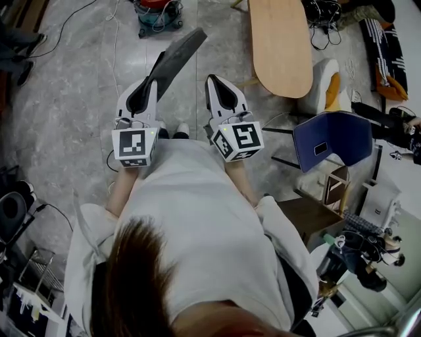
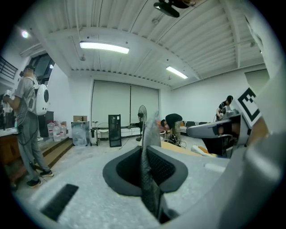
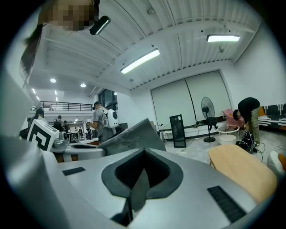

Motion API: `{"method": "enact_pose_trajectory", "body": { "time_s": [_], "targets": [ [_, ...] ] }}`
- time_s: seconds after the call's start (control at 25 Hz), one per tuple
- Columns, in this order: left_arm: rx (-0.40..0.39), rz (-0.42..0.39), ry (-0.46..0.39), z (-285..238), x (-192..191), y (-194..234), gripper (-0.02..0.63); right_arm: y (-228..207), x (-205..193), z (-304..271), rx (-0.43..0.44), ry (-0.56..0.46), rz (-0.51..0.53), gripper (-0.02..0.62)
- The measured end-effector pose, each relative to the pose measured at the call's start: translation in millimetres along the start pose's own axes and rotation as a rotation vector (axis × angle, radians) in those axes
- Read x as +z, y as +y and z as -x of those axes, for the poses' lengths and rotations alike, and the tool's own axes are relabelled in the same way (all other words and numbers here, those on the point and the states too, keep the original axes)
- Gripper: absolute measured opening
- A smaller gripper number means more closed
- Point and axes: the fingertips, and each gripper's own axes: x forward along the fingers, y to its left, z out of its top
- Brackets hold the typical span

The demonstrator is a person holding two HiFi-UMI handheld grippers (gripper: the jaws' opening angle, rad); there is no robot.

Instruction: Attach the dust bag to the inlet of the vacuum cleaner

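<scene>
Head view: our left hand-held gripper [image 1: 151, 84] is clamped on the grey dust bag [image 1: 176, 56], held in the air. What we take for the vacuum cleaner [image 1: 158, 14] stands well apart on the floor.
Left gripper view: jaws pinch the dust bag's edge.
Right gripper view: right hand-held gripper [image 3: 134, 179] closed, empty.
Progress: dust bag in hand, attaching not yet begun.

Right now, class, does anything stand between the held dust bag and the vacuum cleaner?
Nothing visible does: only open floor lies between the dust bag in the left gripper and the vacuum cleaner.
</scene>
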Motion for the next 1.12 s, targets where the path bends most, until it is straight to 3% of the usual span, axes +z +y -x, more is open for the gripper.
{"method": "enact_pose_trajectory", "body": {
  "time_s": [0.28,0.68,0.92,1.12],
  "targets": [
    [0.021,-0.005,-0.005,1.7,-3.4,-20.7,0.038,-11.8,0.9,16.8,0.034,-0.033,-0.004,0.002],
    [0.042,-0.004,-0.001,0.6,-6.8,-24.1,0.038,-32.6,-13.2,30.2,0.001,-0.010,-0.047,0.002],
    [0.003,-0.029,0.015,-17.8,-10.5,-10.6,0.039,-34.7,-15.1,7.1,-0.005,0.007,-0.050,0.002],
    [-0.017,-0.031,0.033,-45.2,-11.0,25.6,0.040,-33.6,-8.1,-40.0,-0.001,0.016,-0.055,0.002]
  ]
}}
